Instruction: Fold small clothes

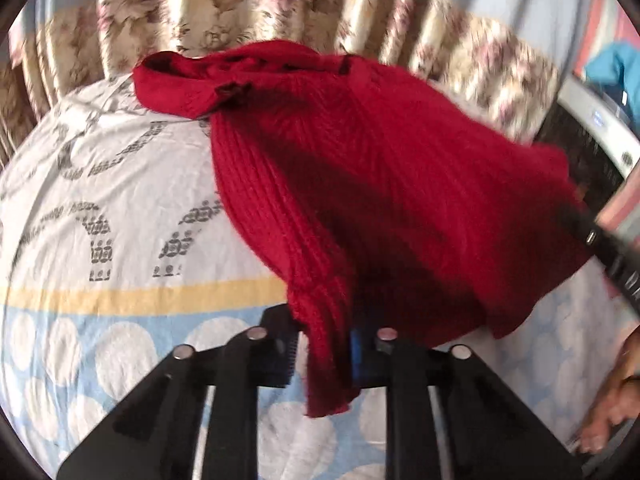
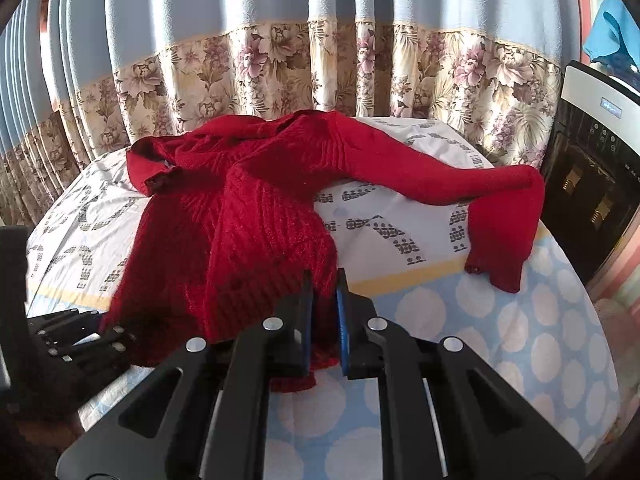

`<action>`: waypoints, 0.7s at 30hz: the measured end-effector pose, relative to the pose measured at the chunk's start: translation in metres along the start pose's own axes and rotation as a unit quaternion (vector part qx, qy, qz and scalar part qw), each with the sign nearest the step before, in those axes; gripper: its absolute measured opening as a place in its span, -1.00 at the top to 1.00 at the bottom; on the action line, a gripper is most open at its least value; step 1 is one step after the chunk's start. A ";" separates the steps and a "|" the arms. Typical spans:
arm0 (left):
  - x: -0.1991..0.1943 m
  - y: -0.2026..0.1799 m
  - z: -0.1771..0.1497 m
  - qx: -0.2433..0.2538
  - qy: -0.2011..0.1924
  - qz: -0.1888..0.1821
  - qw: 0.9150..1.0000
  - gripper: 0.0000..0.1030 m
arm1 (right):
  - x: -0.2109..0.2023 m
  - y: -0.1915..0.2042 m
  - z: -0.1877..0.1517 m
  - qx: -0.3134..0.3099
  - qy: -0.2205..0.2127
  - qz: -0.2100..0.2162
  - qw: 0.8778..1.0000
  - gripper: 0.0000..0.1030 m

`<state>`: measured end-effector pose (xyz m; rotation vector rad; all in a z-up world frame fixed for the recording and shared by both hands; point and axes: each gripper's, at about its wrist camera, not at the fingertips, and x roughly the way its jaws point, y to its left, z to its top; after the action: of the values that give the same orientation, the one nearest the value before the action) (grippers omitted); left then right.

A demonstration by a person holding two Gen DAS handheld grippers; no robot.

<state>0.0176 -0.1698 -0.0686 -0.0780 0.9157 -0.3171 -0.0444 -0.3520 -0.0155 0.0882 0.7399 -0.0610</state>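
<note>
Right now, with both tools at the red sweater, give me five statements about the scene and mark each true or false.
1. The right tool is shut on the red sweater. True.
2. The left tool is open and clear of the sweater. False: its fingers pinch a hanging fold of the knit.
3. One sleeve lies stretched across the bedsheet toward the dark appliance. True.
4. The sweater is already folded into a neat square. False: it lies spread and bunched.
5. The curtain behind the bed is plain white. False: blue with a floral band.
</note>
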 end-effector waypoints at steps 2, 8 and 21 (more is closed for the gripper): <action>-0.014 0.009 0.006 -0.012 -0.018 -0.003 1.000 0.67 | -0.005 -0.005 0.002 0.001 -0.006 -0.006 1.000 0.80; -0.064 0.037 0.020 -0.025 -0.070 0.005 0.997 0.70 | -0.026 -0.029 0.014 0.012 -0.032 -0.035 0.999 0.80; -0.149 0.070 -0.018 -0.017 -0.089 0.035 0.995 0.69 | -0.072 -0.057 -0.013 0.020 -0.002 -0.034 0.999 0.81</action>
<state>-0.0647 -0.0570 0.0205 -0.1038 0.7443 -0.2254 -0.1118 -0.4054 0.0202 0.1005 0.7370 -0.1405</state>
